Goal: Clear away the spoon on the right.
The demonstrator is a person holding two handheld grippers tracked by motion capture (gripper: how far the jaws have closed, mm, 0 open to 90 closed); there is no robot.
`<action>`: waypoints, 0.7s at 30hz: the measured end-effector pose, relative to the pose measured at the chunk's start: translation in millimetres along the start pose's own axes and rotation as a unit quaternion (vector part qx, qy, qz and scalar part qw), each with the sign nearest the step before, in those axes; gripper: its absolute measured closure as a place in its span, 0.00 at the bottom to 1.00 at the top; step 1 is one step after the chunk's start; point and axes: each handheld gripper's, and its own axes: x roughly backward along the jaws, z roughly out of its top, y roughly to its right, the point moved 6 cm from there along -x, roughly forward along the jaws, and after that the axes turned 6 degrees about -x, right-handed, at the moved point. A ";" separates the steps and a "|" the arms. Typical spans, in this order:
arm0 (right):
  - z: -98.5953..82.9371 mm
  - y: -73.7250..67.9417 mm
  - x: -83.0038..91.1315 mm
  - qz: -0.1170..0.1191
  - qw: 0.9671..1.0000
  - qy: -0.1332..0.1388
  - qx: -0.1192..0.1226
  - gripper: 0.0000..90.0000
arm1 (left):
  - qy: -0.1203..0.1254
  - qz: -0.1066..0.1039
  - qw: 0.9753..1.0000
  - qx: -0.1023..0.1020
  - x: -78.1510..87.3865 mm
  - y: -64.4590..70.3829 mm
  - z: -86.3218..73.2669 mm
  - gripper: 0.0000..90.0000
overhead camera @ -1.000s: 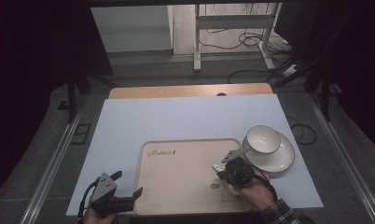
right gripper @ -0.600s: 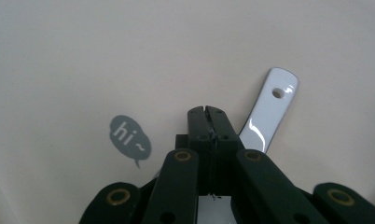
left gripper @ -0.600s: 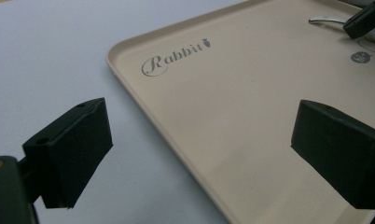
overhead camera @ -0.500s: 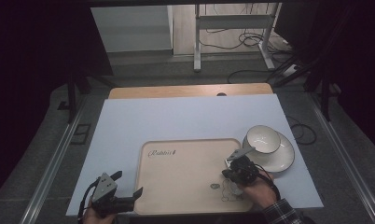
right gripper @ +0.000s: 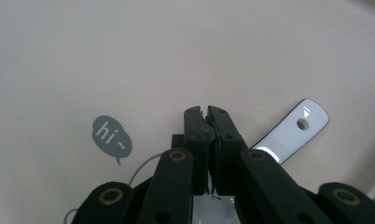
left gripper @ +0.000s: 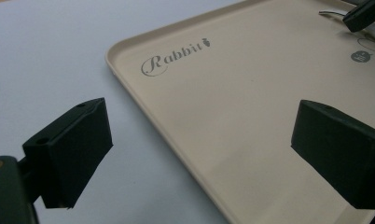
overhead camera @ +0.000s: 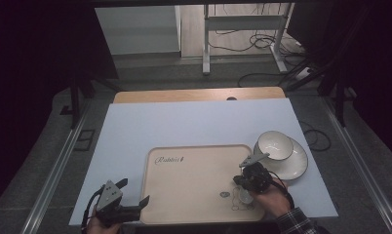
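Note:
A beige tray (overhead camera: 184, 185) printed "Rabbit" lies on the white table cover. My right gripper (overhead camera: 242, 187) is low over the tray's right part, beside the "hi~" print. In the right gripper view its jaws (right gripper: 206, 112) are pressed together on a white spoon (right gripper: 288, 133). The spoon's handle, with a hole in its end, sticks out to the right on the tray. My left gripper (overhead camera: 133, 192) sits at the tray's near left corner, open. In the left gripper view (left gripper: 202, 126) one finger is over the cover and the other over the tray (left gripper: 232, 93).
A white bowl (overhead camera: 273, 145) stands on a white plate (overhead camera: 295, 165) just right of the tray's far right corner, close to my right gripper. The table's wooden far edge (overhead camera: 199, 94) lies beyond the cover.
My right gripper has shifted slightly to the right over the tray. The left gripper has stayed where it was.

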 end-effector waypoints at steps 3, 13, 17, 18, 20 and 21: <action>1.2 -0.1 2.5 0.000 1.000 0.008 0.002 0.93 | 0.001 0.000 1.000 0.001 -0.1 -0.2 0.0 0.05; 3.5 -0.5 9.5 -0.002 1.000 0.026 0.004 0.86 | 0.002 -0.001 1.000 0.003 -0.2 -0.3 0.1 0.05; 4.5 -0.6 12.9 -0.004 0.999 0.034 0.004 0.83 | 0.003 -0.002 1.000 0.007 0.0 -0.8 0.1 0.05; 4.6 -0.6 13.4 -0.005 0.999 0.035 0.005 0.83 | 0.003 -0.002 1.000 0.007 0.0 -0.8 0.1 0.05; 4.8 -0.7 14.1 -0.005 0.999 0.037 0.005 0.82 | 0.004 -0.003 1.000 0.009 0.2 -1.1 0.0 0.05; 5.1 -0.8 15.0 -0.006 0.999 0.039 0.005 0.81 | 0.005 -0.004 1.000 0.010 0.3 -1.2 0.0 0.05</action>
